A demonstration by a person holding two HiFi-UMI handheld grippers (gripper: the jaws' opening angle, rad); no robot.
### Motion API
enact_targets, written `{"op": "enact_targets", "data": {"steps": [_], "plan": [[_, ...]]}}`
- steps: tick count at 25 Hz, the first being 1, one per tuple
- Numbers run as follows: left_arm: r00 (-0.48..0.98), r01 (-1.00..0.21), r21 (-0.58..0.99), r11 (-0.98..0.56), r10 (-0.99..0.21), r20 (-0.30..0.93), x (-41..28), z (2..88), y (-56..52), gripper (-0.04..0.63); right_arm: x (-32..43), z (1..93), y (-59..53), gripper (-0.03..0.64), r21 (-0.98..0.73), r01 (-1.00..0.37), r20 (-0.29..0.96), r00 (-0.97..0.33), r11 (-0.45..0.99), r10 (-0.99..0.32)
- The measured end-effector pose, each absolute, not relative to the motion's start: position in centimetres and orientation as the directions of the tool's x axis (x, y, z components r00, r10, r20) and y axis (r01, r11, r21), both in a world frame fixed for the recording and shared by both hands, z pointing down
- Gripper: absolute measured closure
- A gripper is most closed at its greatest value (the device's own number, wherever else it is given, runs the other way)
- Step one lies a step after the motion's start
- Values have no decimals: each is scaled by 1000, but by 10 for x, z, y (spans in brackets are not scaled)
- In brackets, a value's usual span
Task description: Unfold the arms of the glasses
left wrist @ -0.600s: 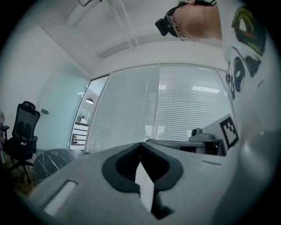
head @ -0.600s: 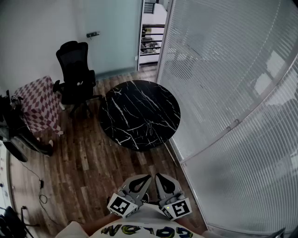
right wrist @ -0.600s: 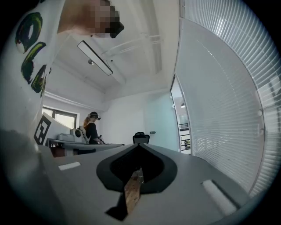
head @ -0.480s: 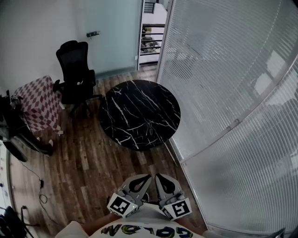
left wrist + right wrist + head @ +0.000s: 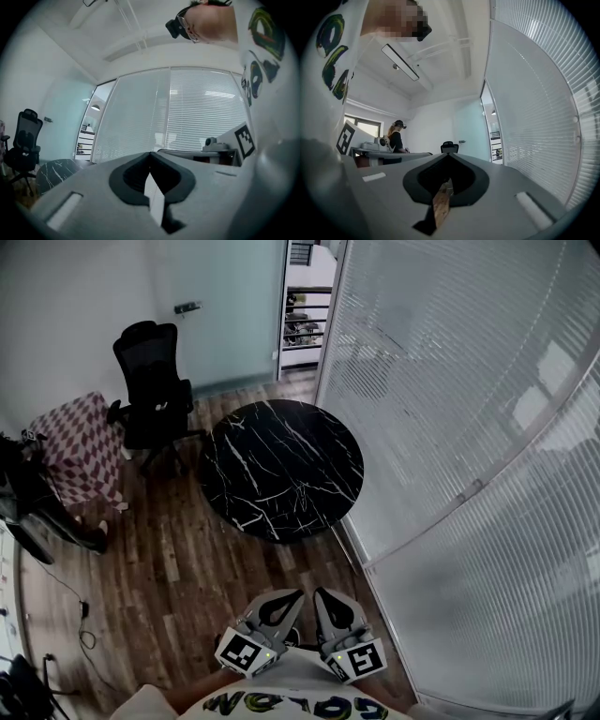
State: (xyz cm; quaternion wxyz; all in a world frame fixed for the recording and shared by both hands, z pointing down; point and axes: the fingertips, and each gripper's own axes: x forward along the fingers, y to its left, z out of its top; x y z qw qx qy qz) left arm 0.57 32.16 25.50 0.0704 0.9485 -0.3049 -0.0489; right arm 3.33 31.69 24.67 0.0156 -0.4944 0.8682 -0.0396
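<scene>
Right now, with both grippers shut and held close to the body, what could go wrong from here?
1. No glasses show in any view, so the task may stall.
2. The left gripper and right gripper sit tip by tip and could knock together on moving.
3. The slatted glass wall stands close on the right; a wide swing might hit it.

**No legible writing on any of my feeds**

I can read nothing with certainty. At the bottom edge of the head view, the shirt print (image 5: pixel 291 706) shows green and yellow letters, upside down and cut off by the frame, so I cannot make out the word. The square markers (image 5: pixel 242 652) on the cubes of the left gripper (image 5: pixel 292 596) and right gripper (image 5: pixel 322 594) are black-and-white block patterns, without letters or digits.
</scene>
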Motion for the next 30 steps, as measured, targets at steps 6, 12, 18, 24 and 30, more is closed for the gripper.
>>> {"op": "enact_targets", "data": {"steps": [6,12,18,24,30], "plan": [[808,-575,160,-802,-588,-41,14,253,321,591,42,246,317,615,-87,-856,16,-512,509,-859],[808,-581,158,-798,-589,2,34,264,321,591,64,249,317,615,-86,-855,14,-515,512,-857],[809,-581,161,-798,-588,8,54,269,320,591,85,258,316,615,-99,-858,24,-508,504,-861],[810,-581,168,-796,-586,20,68,270,324,591,97,259,319,615,-108,-857,38,-511,504,-859],[794,-602,180,-778,-607,35,71,278,315,591,104,265,310,615,-114,-850,43,-521,514,-853]]}}
